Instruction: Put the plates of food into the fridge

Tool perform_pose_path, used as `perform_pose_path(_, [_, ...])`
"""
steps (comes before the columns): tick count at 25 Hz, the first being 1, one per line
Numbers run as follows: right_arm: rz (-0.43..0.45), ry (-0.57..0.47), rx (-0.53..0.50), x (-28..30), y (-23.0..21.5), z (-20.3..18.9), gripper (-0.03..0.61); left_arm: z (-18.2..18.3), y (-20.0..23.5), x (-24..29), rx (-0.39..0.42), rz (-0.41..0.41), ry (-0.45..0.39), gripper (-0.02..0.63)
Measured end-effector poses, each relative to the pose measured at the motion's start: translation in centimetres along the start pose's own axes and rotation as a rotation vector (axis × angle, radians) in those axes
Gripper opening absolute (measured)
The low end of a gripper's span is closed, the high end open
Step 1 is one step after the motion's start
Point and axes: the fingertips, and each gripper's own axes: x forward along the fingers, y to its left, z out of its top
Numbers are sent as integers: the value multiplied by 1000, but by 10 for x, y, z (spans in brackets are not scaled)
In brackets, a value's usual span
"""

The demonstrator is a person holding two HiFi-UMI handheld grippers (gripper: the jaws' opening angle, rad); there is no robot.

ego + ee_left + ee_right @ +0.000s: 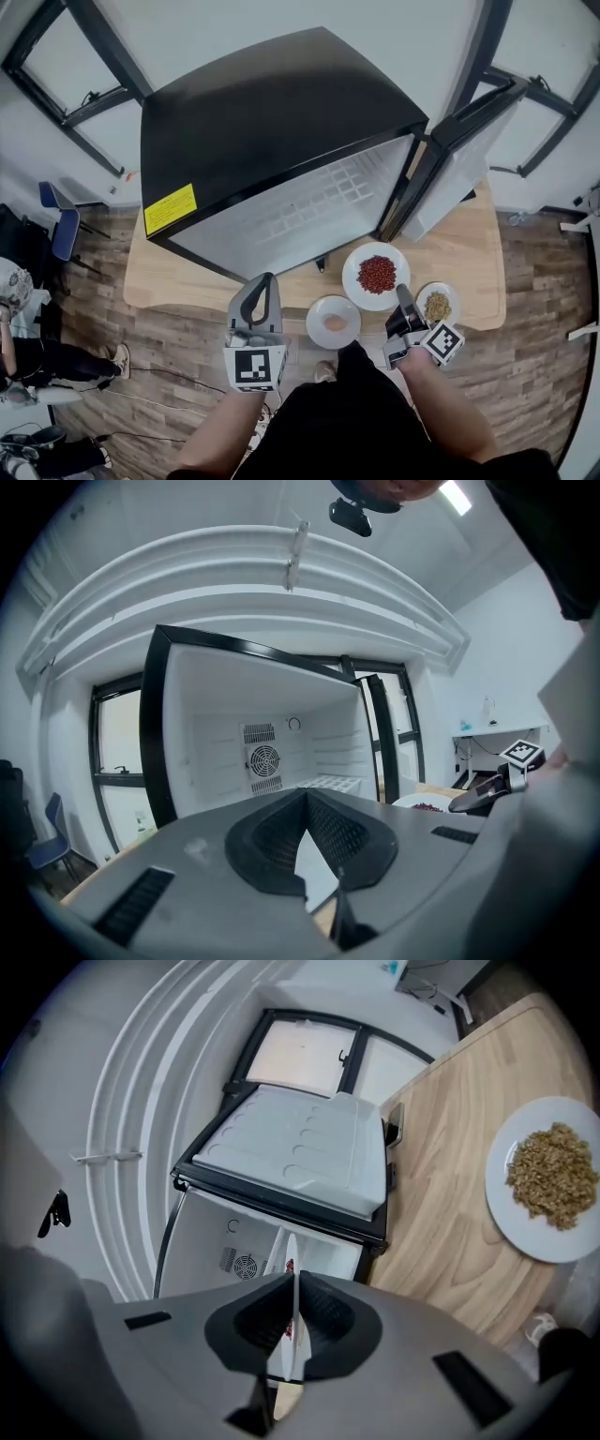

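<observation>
On the wooden table [469, 248] in front of the black fridge [281, 122] are three white plates. One holds red beans [354, 261], one holds grains [421, 302], and one holds a pale egg-like piece [317, 314]. The fridge door [459, 159] stands open to the right, baring the white inside [272, 752]. My right gripper [401, 292] is shut on the rim of the red-bean plate, seen edge-on between the jaws [289, 1340]. The grain plate [525, 1232] lies to its right. My left gripper [266, 279] is shut and empty, pointing into the fridge [306, 794].
The table's front edge [187, 305] runs just ahead of me. A blue chair [58, 220] and a seated person [28, 361] are at the far left. Dark window frames [84, 84] line the wall behind the fridge.
</observation>
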Motion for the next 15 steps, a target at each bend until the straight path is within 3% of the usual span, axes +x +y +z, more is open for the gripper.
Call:
perform_pose_path(11, [109,116,-51,66,68,-21,33,27,52,-30,-19,133,-62,5])
perform_pose_path(15, [141,149,-32,88,89,-31,34,30,73,-41,11,180,-61,5])
